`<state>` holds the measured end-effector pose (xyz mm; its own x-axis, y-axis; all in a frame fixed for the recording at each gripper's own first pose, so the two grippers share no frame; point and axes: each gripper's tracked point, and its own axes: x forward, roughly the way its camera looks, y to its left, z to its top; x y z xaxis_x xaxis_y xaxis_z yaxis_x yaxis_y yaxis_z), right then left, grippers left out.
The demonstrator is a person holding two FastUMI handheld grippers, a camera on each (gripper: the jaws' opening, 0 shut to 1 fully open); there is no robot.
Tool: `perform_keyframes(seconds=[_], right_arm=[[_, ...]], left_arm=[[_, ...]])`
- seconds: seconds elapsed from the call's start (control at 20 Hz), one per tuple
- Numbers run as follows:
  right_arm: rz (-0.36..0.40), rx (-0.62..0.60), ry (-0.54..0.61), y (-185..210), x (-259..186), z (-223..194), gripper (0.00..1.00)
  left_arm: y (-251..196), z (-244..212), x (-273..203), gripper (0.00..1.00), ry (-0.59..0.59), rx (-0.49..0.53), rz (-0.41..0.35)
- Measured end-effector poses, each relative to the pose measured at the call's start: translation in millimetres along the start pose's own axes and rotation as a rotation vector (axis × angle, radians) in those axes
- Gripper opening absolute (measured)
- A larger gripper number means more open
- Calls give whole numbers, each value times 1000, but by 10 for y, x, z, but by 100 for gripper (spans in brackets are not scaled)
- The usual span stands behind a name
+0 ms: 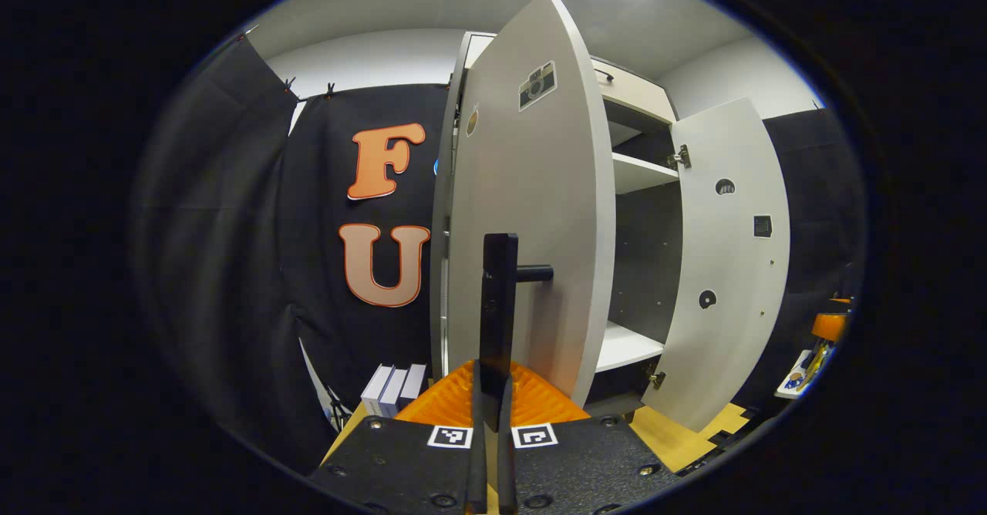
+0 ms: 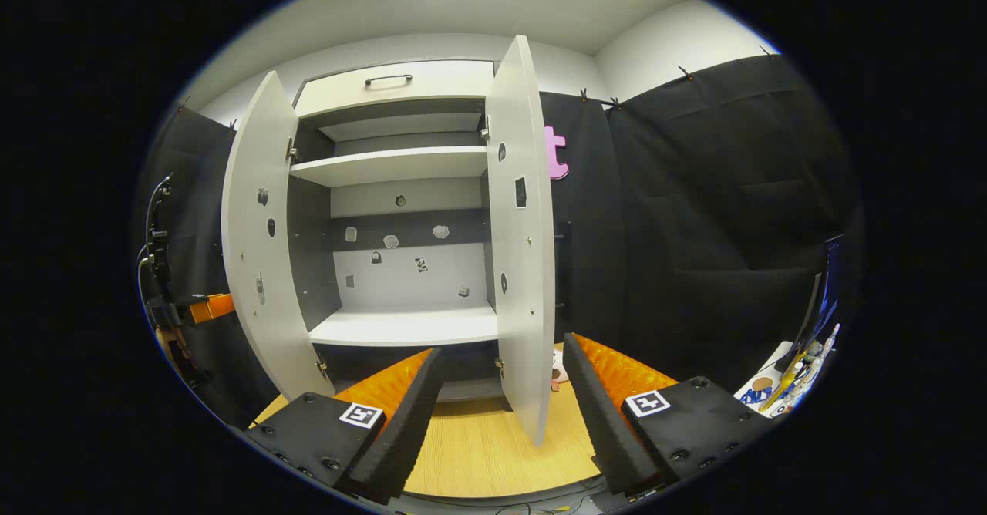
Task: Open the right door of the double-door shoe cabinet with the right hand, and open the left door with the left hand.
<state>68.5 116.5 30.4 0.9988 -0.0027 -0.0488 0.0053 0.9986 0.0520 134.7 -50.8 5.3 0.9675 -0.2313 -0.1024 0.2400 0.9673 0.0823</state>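
Note:
The white shoe cabinet (image 2: pixel 401 164) stands with both doors swung out. In the left gripper view, the left door (image 1: pixel 532 214) is edge-on to me, its outer face showing. My left gripper (image 1: pixel 491 422) is shut on that door's black vertical handle (image 1: pixel 499 299), holding its lower end. Farther right hangs the open right door (image 1: pixel 729 268). In the right gripper view, my right gripper (image 2: pixel 501 415) is open wide and holds nothing. The right door (image 2: pixel 524 253) stands just beyond the gap between its fingers, and the left door (image 2: pixel 258 253) is open at the left.
The cabinet's shelves (image 2: pixel 405 326) hold nothing; small stickers dot its back panel. A drawer (image 2: pixel 393 79) with a handle tops it. White boxes (image 1: pixel 397 388) stand on the wooden floor (image 2: pixel 478 445) left of the cabinet. Small items (image 2: pixel 786 380) lie at the right.

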Motion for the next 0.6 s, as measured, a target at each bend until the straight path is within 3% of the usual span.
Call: perform_keyframes(seconds=[0.15,0.2,0.35,0.4,0.5,0.55,0.6], right_arm=[[6,9,1,27,-4,1,89],[8,12,3,28,0,-3,98],[13,13,2,76,6,-7,99],[18,14,6,99,13,-18,89],[26,14,13,158,30,-34,89],[27,13,15,182,39,-36,99],[28,11,16,198,44,-39,99]], left_arm=[[163,14,-40,5,1,-10,18],[227,15,-52,4,1,-4,25],[380,22,-58,3,-1,-4,39],[402,23,-64,3,0,-3,41],[429,12,-74,2,3,2,38],[437,16,-71,2,2,6,34],[453,17,-74,2,-1,11,31]])
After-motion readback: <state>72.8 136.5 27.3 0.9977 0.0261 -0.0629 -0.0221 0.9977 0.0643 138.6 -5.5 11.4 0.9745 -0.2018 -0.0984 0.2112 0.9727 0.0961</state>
